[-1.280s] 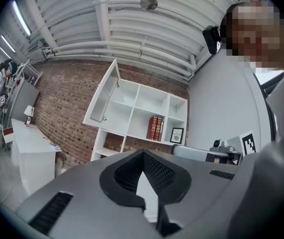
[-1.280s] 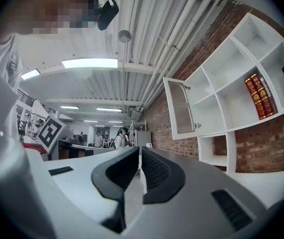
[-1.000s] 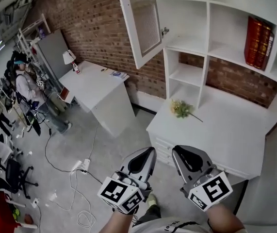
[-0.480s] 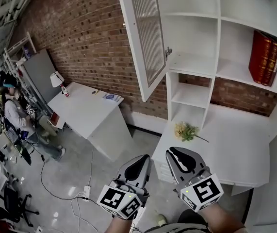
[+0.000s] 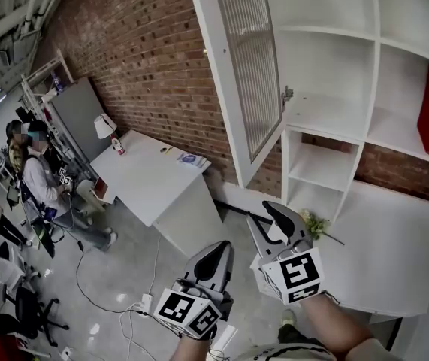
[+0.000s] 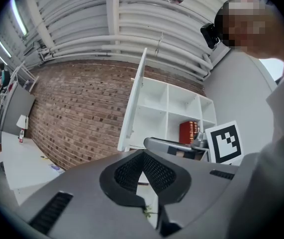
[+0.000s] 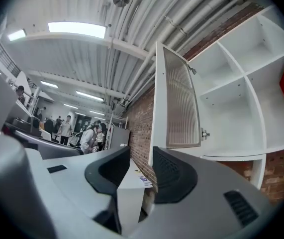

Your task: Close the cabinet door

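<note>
Head view alone shows the left hand-held gripper and right hand-held gripper together, both below the cabinet door, which stands open from the white shelf unit. Right gripper view shows its jaws opening with nothing between them, the door ahead and untouched. Left gripper view shows jaws pressed together, empty.

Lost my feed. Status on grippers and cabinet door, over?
Left gripper shut, empty. Right gripper opening, empty, touching nothing. Cabinet door swung wide open. Nothing seen blocking its swing.
</note>
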A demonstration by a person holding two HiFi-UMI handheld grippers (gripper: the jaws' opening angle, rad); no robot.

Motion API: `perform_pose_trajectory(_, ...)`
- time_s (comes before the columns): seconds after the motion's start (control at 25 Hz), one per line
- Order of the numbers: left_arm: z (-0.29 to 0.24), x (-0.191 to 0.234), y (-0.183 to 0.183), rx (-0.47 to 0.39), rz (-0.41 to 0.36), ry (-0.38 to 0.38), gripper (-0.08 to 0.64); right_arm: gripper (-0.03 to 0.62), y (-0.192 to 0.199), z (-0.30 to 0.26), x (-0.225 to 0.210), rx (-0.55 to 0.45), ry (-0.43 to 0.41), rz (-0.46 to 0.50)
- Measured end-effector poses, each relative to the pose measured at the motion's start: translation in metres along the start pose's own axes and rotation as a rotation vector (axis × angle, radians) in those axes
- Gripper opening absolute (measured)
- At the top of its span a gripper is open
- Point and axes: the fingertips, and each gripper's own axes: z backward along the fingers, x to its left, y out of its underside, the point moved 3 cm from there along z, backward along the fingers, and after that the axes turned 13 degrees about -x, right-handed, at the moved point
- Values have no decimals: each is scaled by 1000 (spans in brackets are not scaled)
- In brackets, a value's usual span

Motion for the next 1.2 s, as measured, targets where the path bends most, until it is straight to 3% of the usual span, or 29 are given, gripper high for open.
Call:
perform_pose_trajectory(0.32, -38, 18, 7, -14, -19, -66, 11, 182, 24, -63, -34, 10, 4, -8)
perform_pose_trajectory(0.8, -38, 41, 14, 1, -30, -120, 11, 224, 38, -104, -38, 6, 101, 135)
perform_pose_trajectory(1.2, -39, 42, 20, -1, -1, -72, 11, 222, 36, -90, -45, 17, 125, 114)
